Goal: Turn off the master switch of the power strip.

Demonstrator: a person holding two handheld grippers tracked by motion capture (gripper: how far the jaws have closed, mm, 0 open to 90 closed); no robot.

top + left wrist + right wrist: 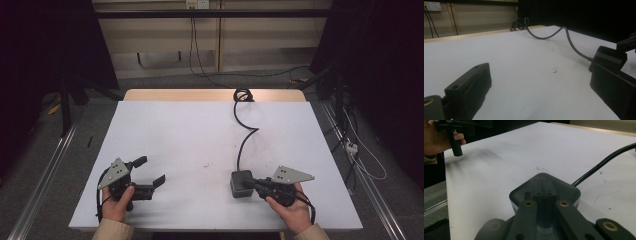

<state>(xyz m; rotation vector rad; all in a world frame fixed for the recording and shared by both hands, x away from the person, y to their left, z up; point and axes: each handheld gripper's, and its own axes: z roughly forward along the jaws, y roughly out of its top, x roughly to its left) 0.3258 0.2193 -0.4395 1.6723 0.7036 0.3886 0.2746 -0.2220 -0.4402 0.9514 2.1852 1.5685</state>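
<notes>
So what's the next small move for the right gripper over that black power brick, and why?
Probably lift the right gripper slightly: its jaws look shut over the power brick, which sits flat on the table with its cable slack.

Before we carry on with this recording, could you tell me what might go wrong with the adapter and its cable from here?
The right gripper is shut on the dark power adapter; the grip looks narrow, so the block may twist or slip if lifted. Its cable snakes across the white table to a coil at the far edge, and could drag or snag. The left gripper rests open, apart from it.
</notes>
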